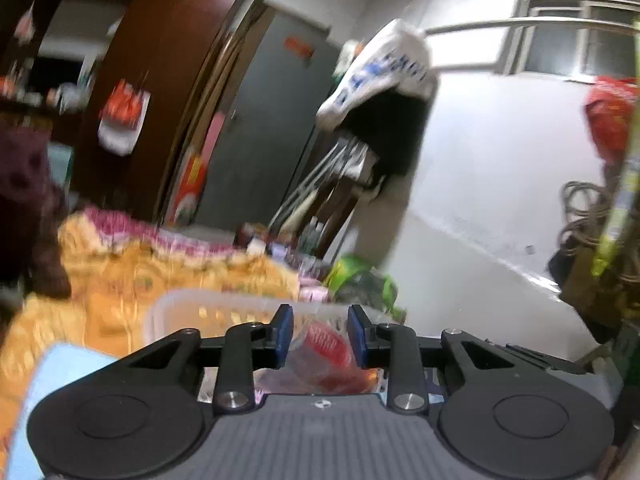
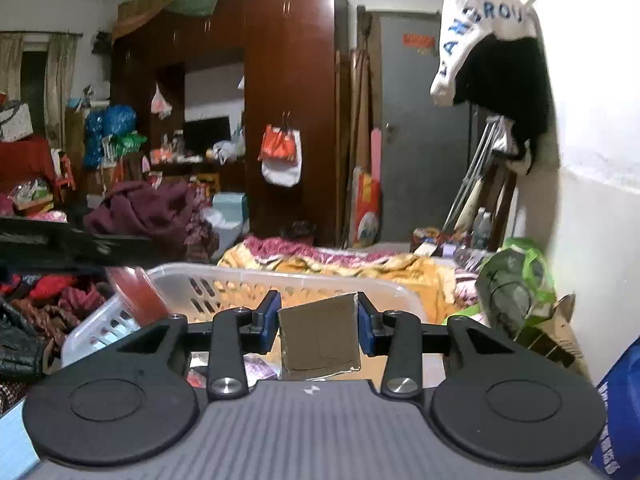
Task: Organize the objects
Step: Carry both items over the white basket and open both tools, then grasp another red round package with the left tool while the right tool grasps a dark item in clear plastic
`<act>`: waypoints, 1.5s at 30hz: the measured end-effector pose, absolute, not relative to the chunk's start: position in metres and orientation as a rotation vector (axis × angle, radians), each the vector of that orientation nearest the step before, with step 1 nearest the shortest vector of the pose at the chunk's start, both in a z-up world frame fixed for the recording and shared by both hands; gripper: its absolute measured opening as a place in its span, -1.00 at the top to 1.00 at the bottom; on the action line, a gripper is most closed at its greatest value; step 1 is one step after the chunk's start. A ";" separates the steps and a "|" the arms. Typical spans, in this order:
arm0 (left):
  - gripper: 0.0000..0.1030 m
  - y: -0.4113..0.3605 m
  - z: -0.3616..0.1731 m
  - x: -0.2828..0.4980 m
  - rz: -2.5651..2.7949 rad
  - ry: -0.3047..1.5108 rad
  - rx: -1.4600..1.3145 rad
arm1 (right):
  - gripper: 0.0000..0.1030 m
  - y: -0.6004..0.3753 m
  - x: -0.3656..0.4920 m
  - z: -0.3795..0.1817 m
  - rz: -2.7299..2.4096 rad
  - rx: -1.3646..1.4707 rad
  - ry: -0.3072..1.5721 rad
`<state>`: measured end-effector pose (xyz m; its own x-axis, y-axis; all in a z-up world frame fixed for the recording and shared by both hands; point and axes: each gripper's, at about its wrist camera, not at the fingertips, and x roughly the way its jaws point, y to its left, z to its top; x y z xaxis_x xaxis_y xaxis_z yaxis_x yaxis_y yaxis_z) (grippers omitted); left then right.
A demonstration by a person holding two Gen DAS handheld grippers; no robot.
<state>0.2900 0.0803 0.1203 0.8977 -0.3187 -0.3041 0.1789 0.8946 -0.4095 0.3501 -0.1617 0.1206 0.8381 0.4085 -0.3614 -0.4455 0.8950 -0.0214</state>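
Over the translucent plastic basket (image 2: 224, 280), right claw (image 2: 318, 326) grips a brown cardboard box (image 2: 320, 338); left claw (image 1: 320, 338) seemingly pinches a red-printed clear packet (image 1: 324, 354).

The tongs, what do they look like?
Both tongs, left and right, look alike: black jointed arms with silver screws, two round black discs, a ribbed grey body with a small white mark, and blue pads on the tips.
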 end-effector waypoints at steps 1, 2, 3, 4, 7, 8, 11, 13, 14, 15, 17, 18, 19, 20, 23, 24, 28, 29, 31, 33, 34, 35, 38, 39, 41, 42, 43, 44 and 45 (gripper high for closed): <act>0.19 0.080 0.114 0.297 -0.248 0.392 -0.394 | 0.14 -0.161 0.352 0.116 0.462 -0.114 0.372; -0.04 0.081 0.108 0.300 -0.230 0.407 -0.391 | 0.11 -0.160 0.353 0.113 0.466 -0.114 0.383; -0.16 0.080 0.104 0.299 -0.219 0.408 -0.384 | 0.07 -0.161 0.350 0.112 0.465 -0.110 0.383; -0.34 0.080 0.101 0.295 -0.220 0.398 -0.372 | -0.22 -0.162 0.345 0.113 0.471 -0.107 0.377; -0.40 0.081 0.101 0.269 -0.224 0.331 -0.344 | -1.00 -0.175 0.321 0.118 0.487 -0.084 0.313; -0.51 0.082 0.101 0.252 -0.230 0.305 -0.334 | -1.00 -0.184 0.307 0.117 0.491 -0.081 0.281; -0.78 0.079 0.093 0.204 -0.267 0.248 -0.257 | -1.00 -0.218 0.267 0.101 0.537 -0.049 0.245; -0.79 0.079 0.073 0.168 -0.267 0.247 -0.198 | -1.00 -0.244 0.243 0.075 0.545 -0.036 0.252; -0.79 0.079 0.061 0.154 -0.267 0.245 -0.184 | -1.00 -0.256 0.235 0.060 0.554 -0.047 0.265; -0.79 0.081 0.048 0.141 -0.269 0.245 -0.177 | -0.93 -0.266 0.229 0.046 0.561 -0.053 0.290; -0.79 0.086 0.024 0.126 -0.276 0.281 -0.189 | -0.66 -0.282 0.224 0.021 0.565 -0.035 0.349; -0.79 0.089 0.014 0.124 -0.281 0.307 -0.206 | -0.46 -0.287 0.224 0.012 0.567 -0.030 0.377; -0.79 0.092 0.007 0.124 -0.286 0.328 -0.218 | -0.29 -0.291 0.226 0.005 0.573 -0.026 0.403; -0.79 0.094 0.001 0.125 -0.285 0.350 -0.226 | -0.24 -0.292 0.228 0.001 0.578 -0.026 0.423; -0.79 0.091 -0.011 0.128 -0.269 0.393 -0.204 | -0.17 -0.281 0.231 0.007 0.620 -0.082 0.454; -0.79 0.088 -0.014 0.128 -0.274 0.403 -0.189 | -0.17 -0.273 0.231 0.007 0.618 -0.132 0.459; -0.79 0.081 -0.021 0.130 -0.289 0.441 -0.166 | 0.21 -0.256 0.226 0.002 0.580 -0.230 0.487; -0.79 0.079 -0.022 0.131 -0.285 0.441 -0.158 | 0.20 -0.256 0.225 0.000 0.573 -0.236 0.485; -0.66 0.076 -0.023 0.131 -0.276 0.437 -0.151 | 0.20 -0.262 0.221 0.000 0.572 -0.213 0.460; -0.38 0.075 -0.024 0.130 -0.285 0.423 -0.146 | 0.21 -0.269 0.218 0.000 0.578 -0.174 0.439; -0.26 0.075 -0.025 0.128 -0.292 0.409 -0.147 | 0.21 -0.274 0.217 -0.002 0.576 -0.161 0.425; -0.12 0.075 -0.026 0.125 -0.281 0.391 -0.144 | 0.21 -0.274 0.217 -0.001 0.567 -0.150 0.409; -0.02 0.076 -0.027 0.118 -0.250 0.334 -0.143 | 0.21 -0.278 0.209 -0.001 0.524 -0.142 0.341; -0.02 0.079 -0.027 0.115 -0.261 0.321 -0.157 | 0.21 -0.279 0.206 -0.001 0.506 -0.141 0.316; -0.02 0.080 -0.026 0.111 -0.272 0.293 -0.168 | 0.21 -0.281 0.204 -0.001 0.493 -0.128 0.286; -0.01 0.081 -0.026 0.107 -0.269 0.271 -0.167 | 0.21 -0.282 0.205 0.000 0.495 -0.116 0.278; -0.01 0.081 -0.023 0.105 -0.267 0.255 -0.165 | 0.21 -0.283 0.205 0.000 0.498 -0.104 0.275; -0.01 0.081 -0.022 0.103 -0.267 0.239 -0.166 | 0.21 -0.285 0.205 0.001 0.501 -0.093 0.273; -0.01 0.082 -0.020 0.101 -0.269 0.225 -0.168 | 0.21 -0.285 0.206 0.001 0.503 -0.085 0.270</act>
<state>0.1005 0.0817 -0.0203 0.9393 -0.2812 -0.1966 0.2440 0.9503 -0.1935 0.2062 -0.2854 0.0009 0.8417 0.4640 -0.2762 -0.4862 0.8737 -0.0141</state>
